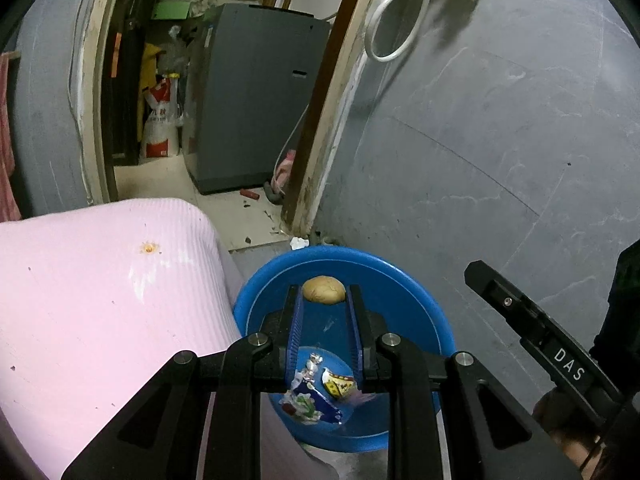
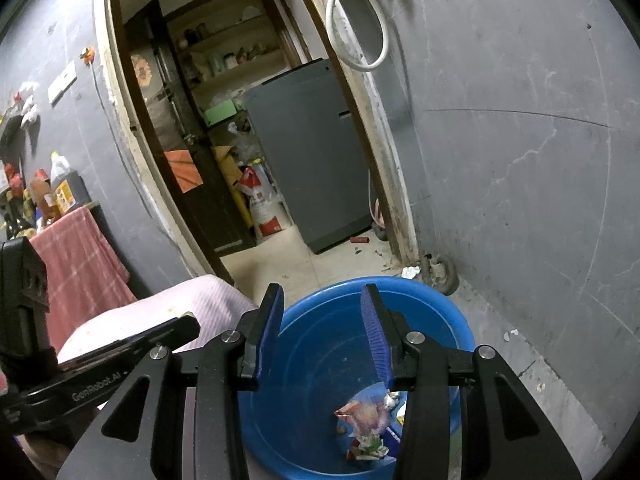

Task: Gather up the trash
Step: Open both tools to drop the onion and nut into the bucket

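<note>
The round blue plastic basin (image 1: 400, 280) sits on the grey floor, and everything here is placed from it. Its rim on one side lies just beside the drooping edge of the pink ribbed foam mat (image 1: 100, 300); the opposite rim faces open grey floor that runs to the grey wall.

The left gripper (image 1: 324, 296) hangs over the basin with its blue-padded fingers set a moderate width apart. A tan rounded lump, potato-like (image 1: 323, 289), shows right between the fingertips; whether the pads touch it cannot be told. Below the fingers, on the basin's floor near its closer rim, lies a crumpled printed foil wrapper (image 1: 316, 392).

The right gripper (image 2: 322, 308) also hovers above the basin, jaws spread wide and holding nothing, the bare blue basin floor visible between them. In the right wrist view the wrapper lies beside the right-hand finger, low in the basin.

Beyond the basin's far rim, a small white paper scrap (image 1: 298, 243) lies on the floor at the foot of the worn wooden door frame (image 1: 320, 120). Through the doorway stands a tall dark grey appliance (image 1: 256, 96), with pale tiled floor open in front of it. A white hose loop (image 1: 396, 20) hangs on the wall above the basin's open side.
</note>
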